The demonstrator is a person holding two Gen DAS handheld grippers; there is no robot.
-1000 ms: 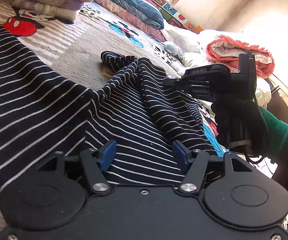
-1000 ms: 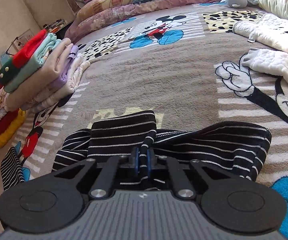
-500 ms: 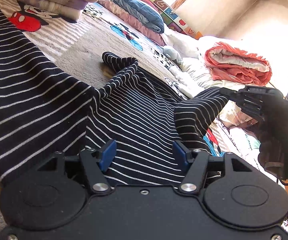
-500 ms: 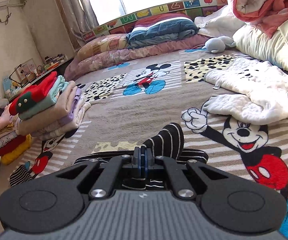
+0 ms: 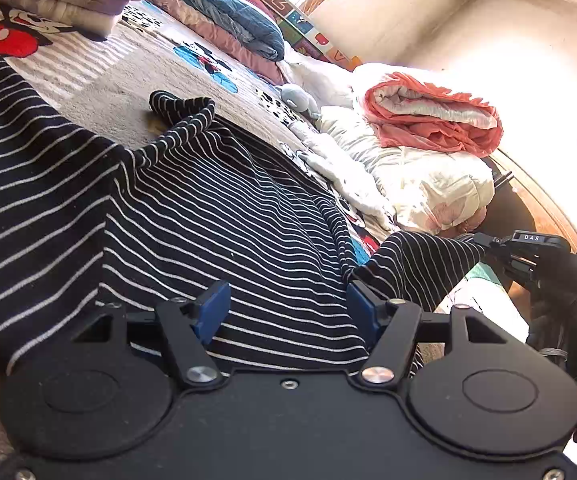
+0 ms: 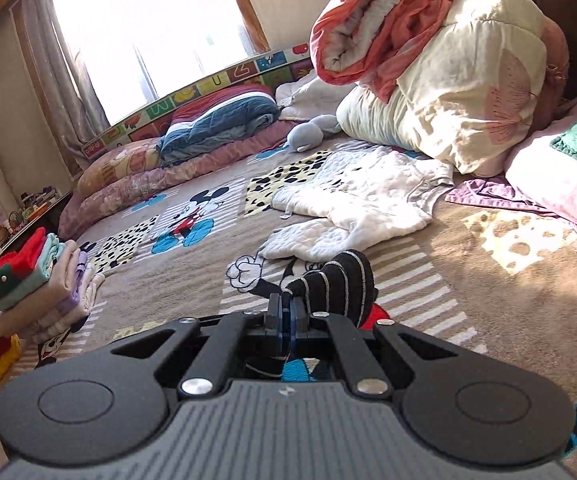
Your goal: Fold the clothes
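Observation:
A black garment with thin white stripes point(image 5: 192, 216) lies spread on the cartoon-print blanket point(image 5: 128, 76). My left gripper point(image 5: 287, 309) hovers low over its near edge, its blue pads point(image 5: 213, 312) wide apart and pressing on nothing; the cloth runs beneath them. At the right of the left wrist view, my right gripper point(image 5: 482, 243) holds the garment's sleeve point(image 5: 420, 264) stretched out sideways. In the right wrist view the right gripper point(image 6: 286, 314) is shut on a bunched fold of that striped sleeve point(image 6: 340, 280), lifted above the blanket point(image 6: 468, 280).
A stack of folded clothes point(image 6: 44, 280) stands at the left. A white quilted garment point(image 6: 352, 208) lies ahead of the right gripper. Cream and coral bedding point(image 6: 448, 80) is piled at the right, with a grey plush toy point(image 6: 308, 132) and pillows point(image 6: 216, 120) beyond.
My right gripper has swung out to the right and up with the sleeve, drawing it away from the garment's body. The left gripper has stayed over the near edge.

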